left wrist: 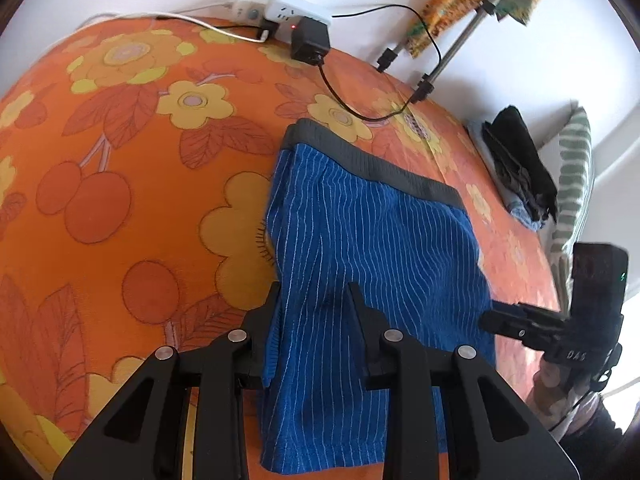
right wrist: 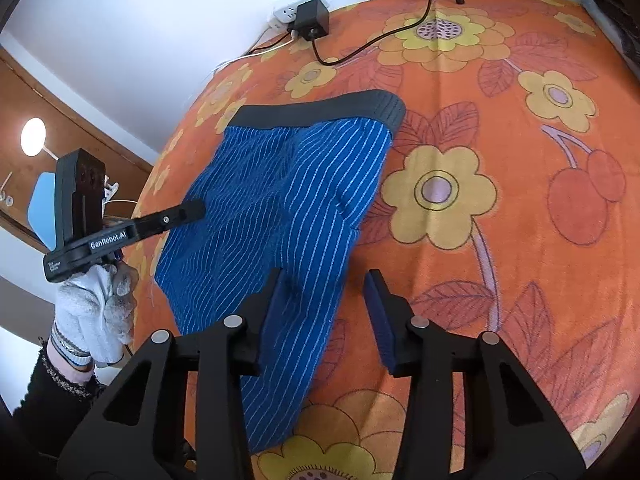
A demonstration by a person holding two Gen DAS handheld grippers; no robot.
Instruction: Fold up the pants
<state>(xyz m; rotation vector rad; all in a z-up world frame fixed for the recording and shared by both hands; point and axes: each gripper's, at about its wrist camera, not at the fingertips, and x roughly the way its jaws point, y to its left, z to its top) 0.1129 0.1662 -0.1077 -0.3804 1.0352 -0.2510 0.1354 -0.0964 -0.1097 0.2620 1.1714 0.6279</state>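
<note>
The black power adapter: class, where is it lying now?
The black power adapter lies at the far edge of the orange floral sheet, against the white power strip by the wall, beyond the grey waistband of the blue striped pants.

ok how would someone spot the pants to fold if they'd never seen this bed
Start at the orange flowered bedspread that fills both views. In its middle, in front of the power strip at the wall, lie the pants. They are blue with thin pale stripes and a dark grey waistband, unlike the black clothes pile near the bed's edge.
</note>
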